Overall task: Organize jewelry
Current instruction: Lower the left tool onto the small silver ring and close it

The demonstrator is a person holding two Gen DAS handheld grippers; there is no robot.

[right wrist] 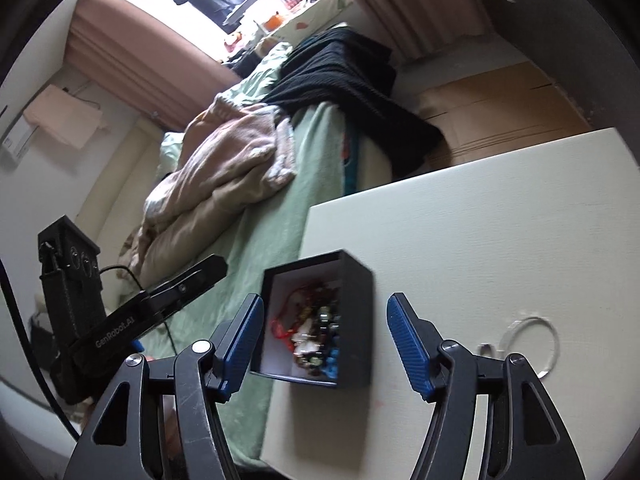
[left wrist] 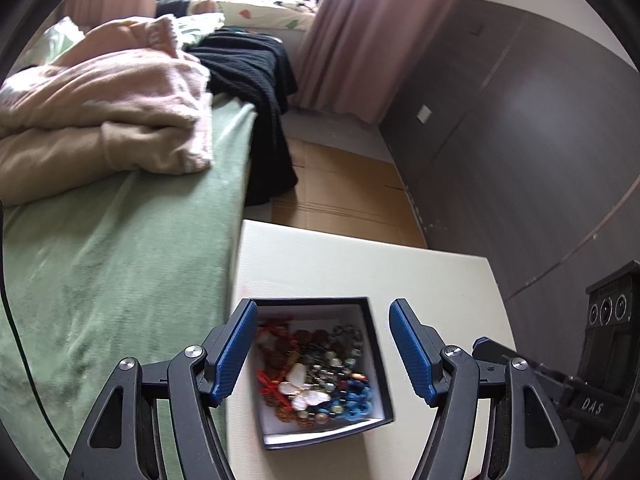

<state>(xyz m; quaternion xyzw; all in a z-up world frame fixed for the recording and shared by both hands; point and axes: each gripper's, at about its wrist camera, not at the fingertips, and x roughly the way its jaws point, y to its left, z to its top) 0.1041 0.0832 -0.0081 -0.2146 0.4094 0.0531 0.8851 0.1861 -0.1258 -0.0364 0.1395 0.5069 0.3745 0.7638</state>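
A small black box (left wrist: pixel 320 435) with a white lining stands on the white table (left wrist: pixel 340 264) near its left edge. It holds a heap of jewelry (left wrist: pixel 316 368): bead bracelets, red cord, blue beads and a white butterfly pendant. My left gripper (left wrist: pixel 322 308) hovers open over the box, its blue pads on either side and not pressing it. My right gripper (right wrist: pixel 325 304) is also open, with the box (right wrist: pixel 356 320) and the jewelry (right wrist: pixel 316 332) showing between its fingers. A clear bangle (right wrist: pixel 534 340) and a small ring (right wrist: pixel 486 349) lie on the table to the right.
A bed with a green sheet (left wrist: pixel 120 260) runs along the table's left side, with a pink blanket (left wrist: pixel 100 112) and black cloth (left wrist: pixel 256 80) on it. Cardboard (left wrist: pixel 340 188) covers the floor beyond the table. A dark wardrobe (left wrist: pixel 520 140) stands on the right.
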